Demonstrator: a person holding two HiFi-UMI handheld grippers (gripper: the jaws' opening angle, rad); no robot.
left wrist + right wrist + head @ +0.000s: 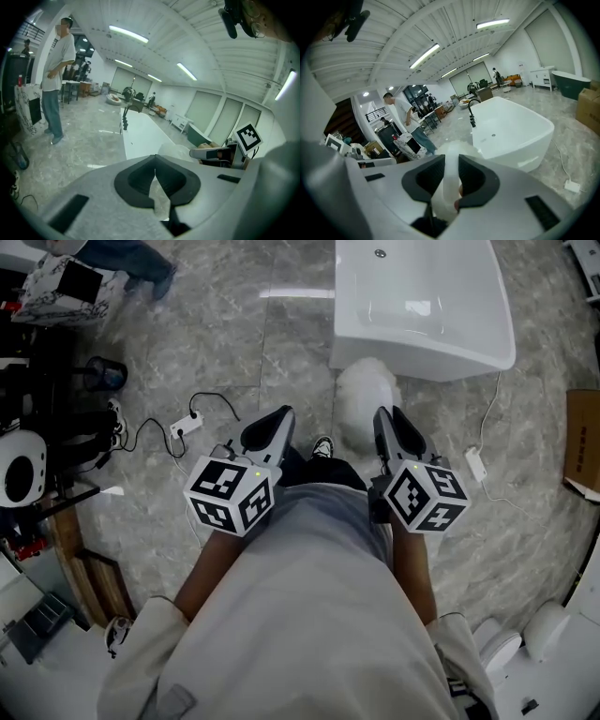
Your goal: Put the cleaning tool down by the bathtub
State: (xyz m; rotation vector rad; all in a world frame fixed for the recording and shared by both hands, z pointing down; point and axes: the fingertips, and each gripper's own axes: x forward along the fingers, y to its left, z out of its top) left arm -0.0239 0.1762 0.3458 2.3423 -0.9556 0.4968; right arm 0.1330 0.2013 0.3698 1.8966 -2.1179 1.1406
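The cleaning tool is a white fluffy duster head (366, 399) on a pale handle (445, 187). My right gripper (389, 423) is shut on that handle, and the fluffy head (457, 149) sticks out past the jaws toward the white bathtub (422, 306). The head hangs just in front of the tub's near end. My left gripper (272, 423) is held level beside it, with its jaw tips touching and nothing between them. In the left gripper view the gripper (154, 171) points at the bathtub (140, 133); the fluffy head (176, 151) and right gripper (211, 153) show at right.
A power strip with black cables (187, 425) lies on the grey floor at left, near a black bin (105, 373). A white adapter and cord (475, 465) lie right of the tub, with a cardboard box (583, 442) beyond. A person (56, 79) stands further off.
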